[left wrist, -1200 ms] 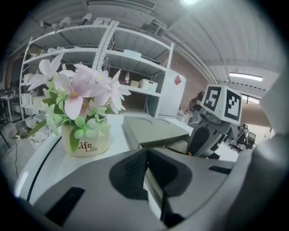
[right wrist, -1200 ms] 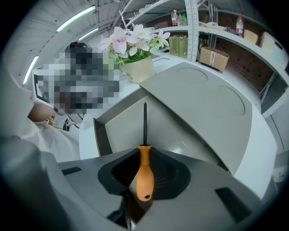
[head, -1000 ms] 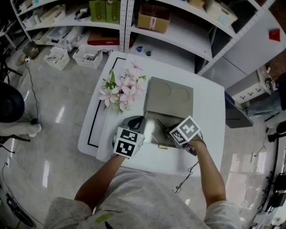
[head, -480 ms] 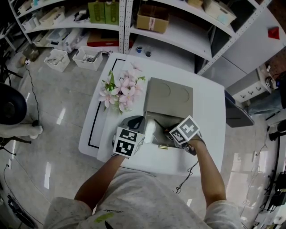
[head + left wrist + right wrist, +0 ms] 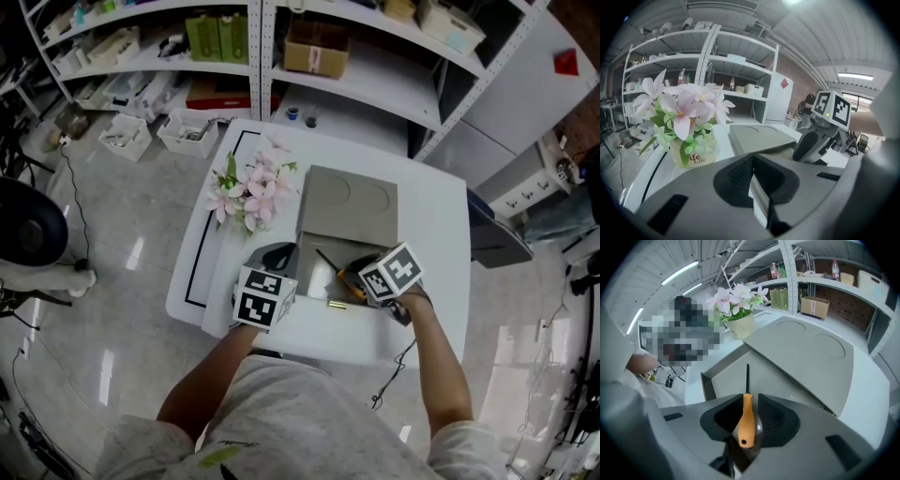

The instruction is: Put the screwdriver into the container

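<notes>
The screwdriver (image 5: 746,420) has an orange handle and a black shaft (image 5: 326,259). It lies between the jaws of my right gripper (image 5: 747,399), which are opening, with a gap beside the handle. The shaft points down into the open grey container (image 5: 764,376). In the head view my right gripper (image 5: 361,269) hangs over the container's (image 5: 323,246) near right side. The container's lid (image 5: 347,202) lies folded back. My left gripper (image 5: 286,251) is at the container's left side, its jaws closed on a thin pale edge (image 5: 757,192) that looks like the container's wall.
A pot of pink flowers (image 5: 251,192) stands left of the lid on the white table (image 5: 431,225). A small brass piece (image 5: 337,305) lies near the table's front edge. Shelving with boxes (image 5: 319,42) runs behind the table. Bins (image 5: 187,127) sit on the floor.
The right gripper has lifted slightly and drawn back, and the screwdriver's shaft and orange handle now show over the container. The left gripper has hardly moved.
</notes>
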A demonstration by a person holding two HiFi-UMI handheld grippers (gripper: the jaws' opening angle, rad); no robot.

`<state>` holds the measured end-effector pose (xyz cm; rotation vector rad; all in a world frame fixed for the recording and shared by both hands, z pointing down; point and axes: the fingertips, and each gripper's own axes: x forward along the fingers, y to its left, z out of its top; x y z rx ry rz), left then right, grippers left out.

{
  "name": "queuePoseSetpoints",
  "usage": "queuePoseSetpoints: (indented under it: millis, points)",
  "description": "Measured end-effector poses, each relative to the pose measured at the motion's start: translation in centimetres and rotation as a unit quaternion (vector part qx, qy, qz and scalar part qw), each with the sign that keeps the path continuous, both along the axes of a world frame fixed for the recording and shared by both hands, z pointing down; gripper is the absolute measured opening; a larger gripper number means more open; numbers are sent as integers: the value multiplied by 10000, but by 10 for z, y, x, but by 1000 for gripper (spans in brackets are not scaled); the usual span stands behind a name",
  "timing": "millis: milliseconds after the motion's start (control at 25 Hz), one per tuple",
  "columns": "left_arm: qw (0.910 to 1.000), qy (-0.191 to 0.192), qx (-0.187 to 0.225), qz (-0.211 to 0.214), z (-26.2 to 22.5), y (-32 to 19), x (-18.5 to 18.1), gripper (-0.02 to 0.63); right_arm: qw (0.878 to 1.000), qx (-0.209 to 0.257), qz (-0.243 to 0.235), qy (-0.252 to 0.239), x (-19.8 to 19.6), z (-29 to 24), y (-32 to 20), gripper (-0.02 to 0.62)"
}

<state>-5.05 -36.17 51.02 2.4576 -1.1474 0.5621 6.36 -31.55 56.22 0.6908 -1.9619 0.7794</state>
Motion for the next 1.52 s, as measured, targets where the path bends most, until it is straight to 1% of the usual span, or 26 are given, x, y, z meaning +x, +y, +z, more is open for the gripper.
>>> queuePoseSetpoints:
  millis: [120,240,360,480,720,840,960,1040,1120,1160,1200,1280,1520]
  points:
    - [10000,8,74,-57,-9,3,1,5,9996,243,120,-73,5,-13,2,98]
    - [9998,92,110,-139,-17,6,3,5,9980,594,205,-72,14,-27,4,84]
    - [9996,72,209,-181,-27,10,6,5,9949,911,392,-204,24,-44,8,64]
    - [9992,29,333,-231,-38,15,10,5,9908,1166,631,-277,38,-58,16,35]
    - [9980,159,505,-340,-58,30,23,5,9772,1664,1182,-592,65,-86,34,6]
    - [9973,193,628,-315,-67,41,29,5,9669,1968,1402,-814,76,-104,45,6]
    - [9964,262,734,-328,-75,51,34,5,9505,2379,1704,-1049,89,-123,55,6]
    - [9961,245,779,-348,-79,58,37,5,9353,2761,1926,-1088,100,-136,61,5]
    - [9957,201,822,-375,-82,64,39,3,9164,3146,2192,-1147,112,-149,66,4]
    - [9955,179,849,-386,-83,67,40,3,9087,3266,2310,-1193,116,-153,69,3]
    - [9952,154,880,-390,-84,70,40,3,9035,3336,2393,-1227,119,-155,72,3]
    - [9948,95,936,-381,-86,75,41,5,8997,3382,2461,-1249,122,-155,77,3]
    - [9949,84,941,-342,-86,86,46,3,8968,3419,2486,-1305,125,-155,87,5]
